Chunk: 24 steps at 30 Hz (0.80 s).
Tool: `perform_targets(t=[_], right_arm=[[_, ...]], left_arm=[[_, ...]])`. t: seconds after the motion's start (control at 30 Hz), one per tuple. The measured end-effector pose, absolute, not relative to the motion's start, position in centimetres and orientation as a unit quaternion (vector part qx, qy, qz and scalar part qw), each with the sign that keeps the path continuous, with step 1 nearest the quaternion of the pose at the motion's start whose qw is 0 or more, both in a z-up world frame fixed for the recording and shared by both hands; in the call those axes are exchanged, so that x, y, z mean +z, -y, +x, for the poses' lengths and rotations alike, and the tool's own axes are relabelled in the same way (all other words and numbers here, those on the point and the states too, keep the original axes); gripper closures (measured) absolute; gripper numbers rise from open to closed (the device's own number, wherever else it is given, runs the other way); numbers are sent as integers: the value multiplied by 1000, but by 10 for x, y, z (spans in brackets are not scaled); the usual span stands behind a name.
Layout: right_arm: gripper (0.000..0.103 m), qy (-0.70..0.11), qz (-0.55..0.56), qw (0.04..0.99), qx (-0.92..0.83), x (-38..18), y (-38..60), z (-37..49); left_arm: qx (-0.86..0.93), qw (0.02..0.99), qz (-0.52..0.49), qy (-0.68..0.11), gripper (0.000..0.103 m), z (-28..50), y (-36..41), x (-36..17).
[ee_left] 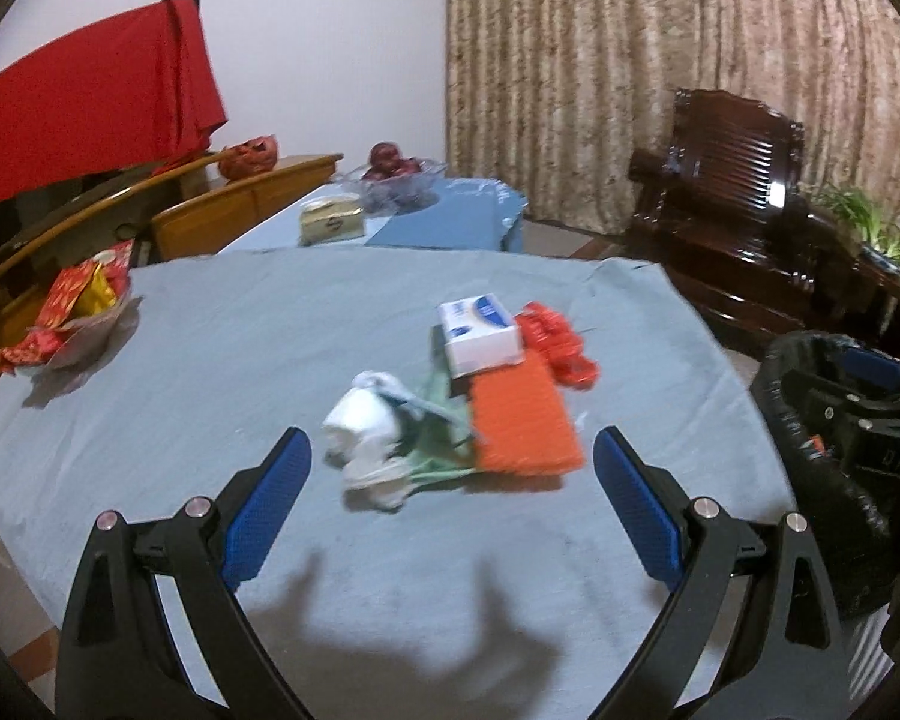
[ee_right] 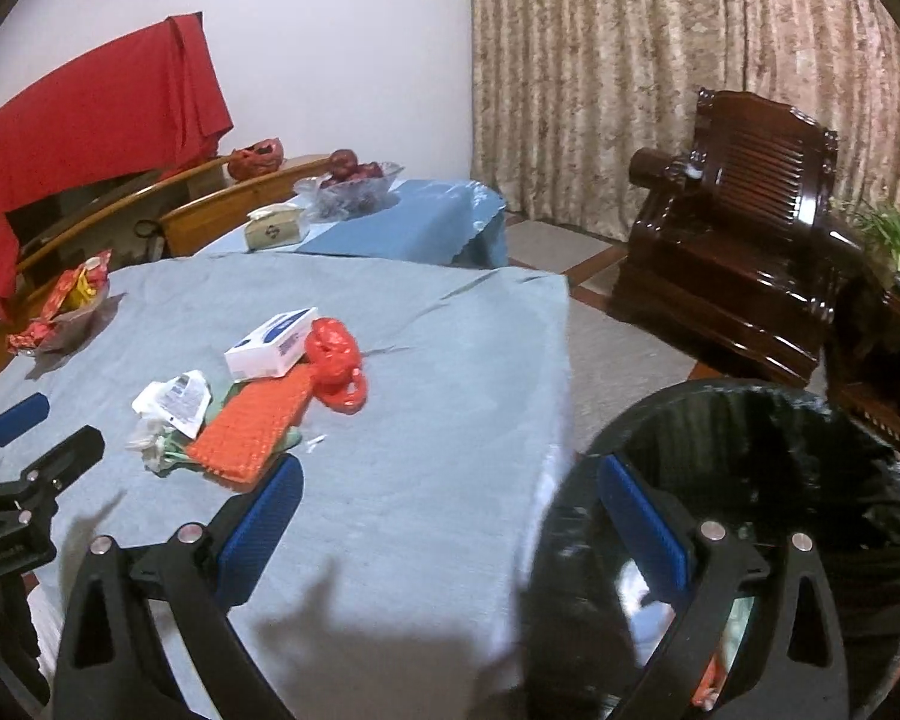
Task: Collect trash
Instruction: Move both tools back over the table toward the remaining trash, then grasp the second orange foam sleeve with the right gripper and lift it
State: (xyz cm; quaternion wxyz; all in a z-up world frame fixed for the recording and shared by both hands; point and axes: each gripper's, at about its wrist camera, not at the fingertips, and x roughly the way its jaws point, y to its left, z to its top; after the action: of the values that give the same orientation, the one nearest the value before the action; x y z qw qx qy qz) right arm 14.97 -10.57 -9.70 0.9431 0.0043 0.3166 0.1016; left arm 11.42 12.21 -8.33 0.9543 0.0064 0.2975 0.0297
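Left gripper (ee_left: 450, 468) hovered, jaws wide and empty, the trash pile (ee_left: 468, 396) on the table (ee_left: 210, 372) at its twelve o'clock. Right gripper (ee_right: 450, 498), equally wide, straddled the bin (ee_right: 750, 450) rim at three o'clock.

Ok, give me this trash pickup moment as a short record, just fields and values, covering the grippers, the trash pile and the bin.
left gripper: open, empty, aimed at the pile
right gripper: open, empty, over the table edge beside the bin
trash pile: white crumpled wrapper, orange textured pack, white and blue box, red plastic bag, lying together on the table
surface: grey-blue tablecloth
bin: black-lined trash bin, beside the table, on the right
task state: pile not yet collected
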Motion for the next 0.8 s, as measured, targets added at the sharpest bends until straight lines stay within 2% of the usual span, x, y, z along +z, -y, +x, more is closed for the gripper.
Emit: perform_targets(t=[0.5, 0.57, 0.8], right_arm=[[8, -346, -25, 924, 164, -135, 14, 193], [11, -356, -29, 918, 172, -143, 3, 199], [31, -389, -40, 898, 202, -165, -22, 212]], left_arm=[[84, 943, -31, -320, 10, 139, -190, -110], [86, 942, -34, -323, 11, 141, -194, -113], [89, 937, -49, -333, 11, 148, -207, -123]])
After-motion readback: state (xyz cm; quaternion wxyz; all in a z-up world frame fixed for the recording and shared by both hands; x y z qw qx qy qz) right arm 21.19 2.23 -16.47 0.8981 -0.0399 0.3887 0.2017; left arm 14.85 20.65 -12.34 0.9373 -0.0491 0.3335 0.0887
